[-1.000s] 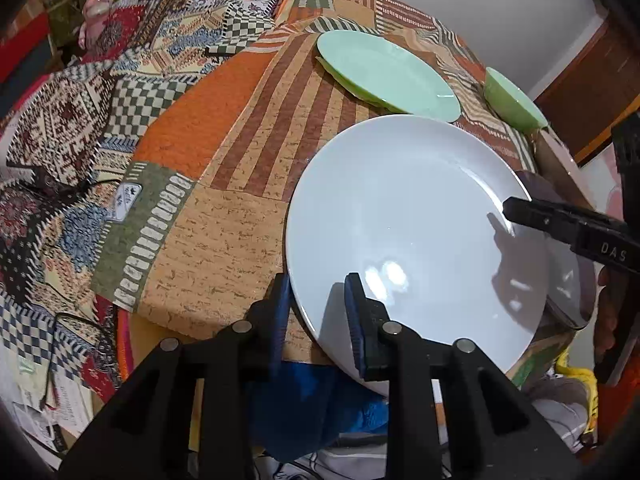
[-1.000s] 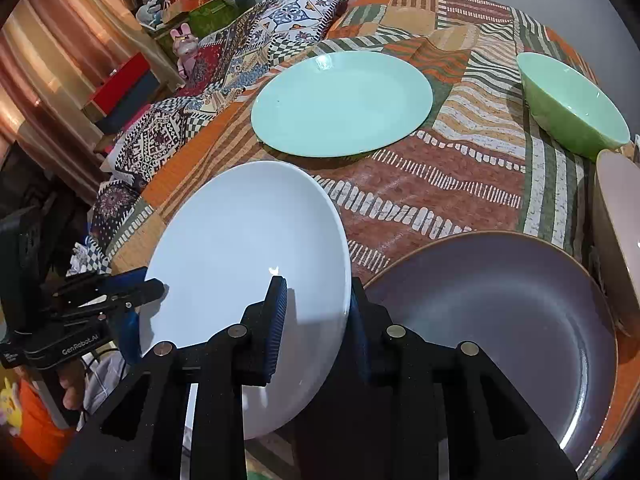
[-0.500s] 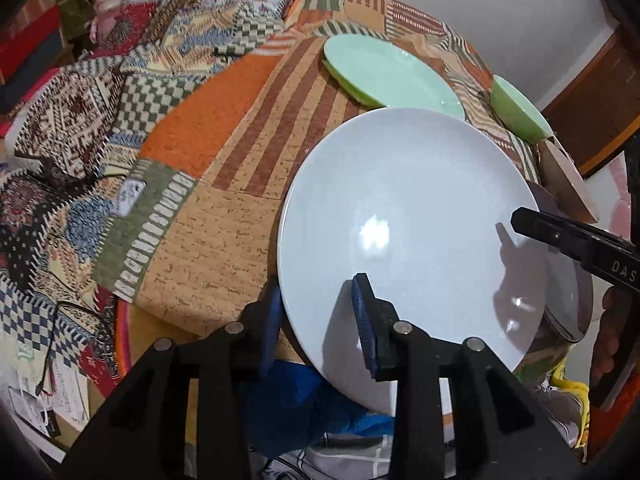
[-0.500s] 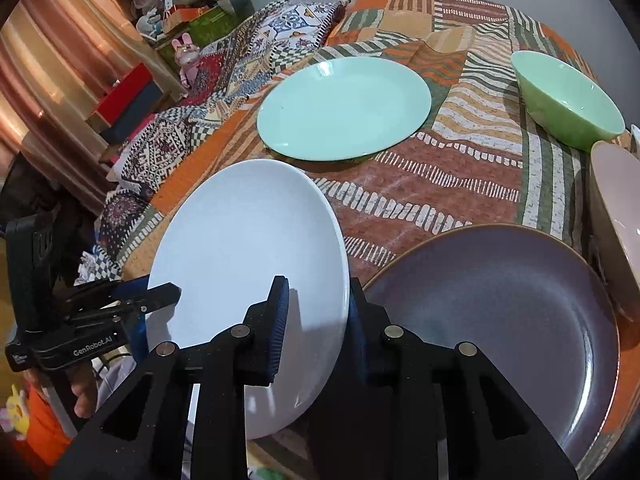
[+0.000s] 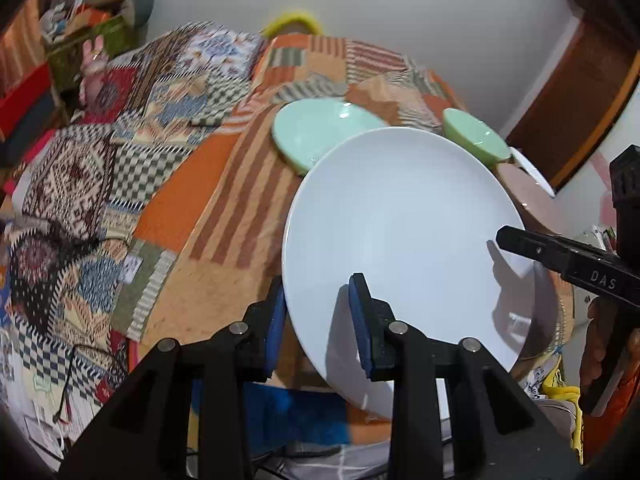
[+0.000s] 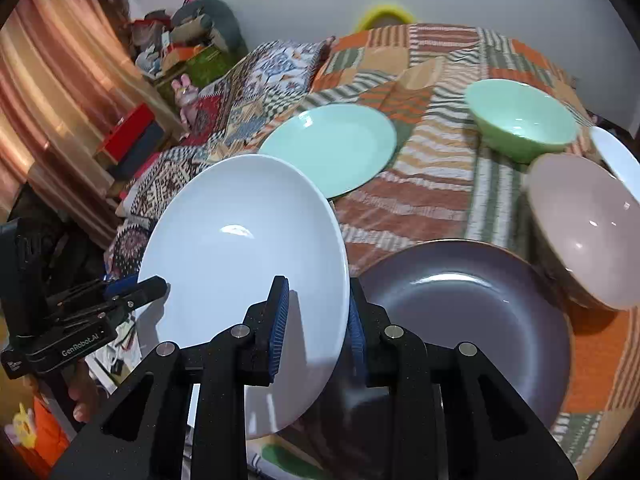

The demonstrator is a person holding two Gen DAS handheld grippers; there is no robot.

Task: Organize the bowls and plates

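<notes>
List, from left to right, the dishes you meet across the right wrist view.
White plate → green plate → purple plate → green bowl → pink bowl.

Each camera sits just behind its own fingers, tilted down over the worktop (image 5: 224,216) — left from the near-left edge, right from the near-right. Both share the white plate (image 5: 400,232) (image 6: 244,264) close up — and each other's gripper.
</notes>
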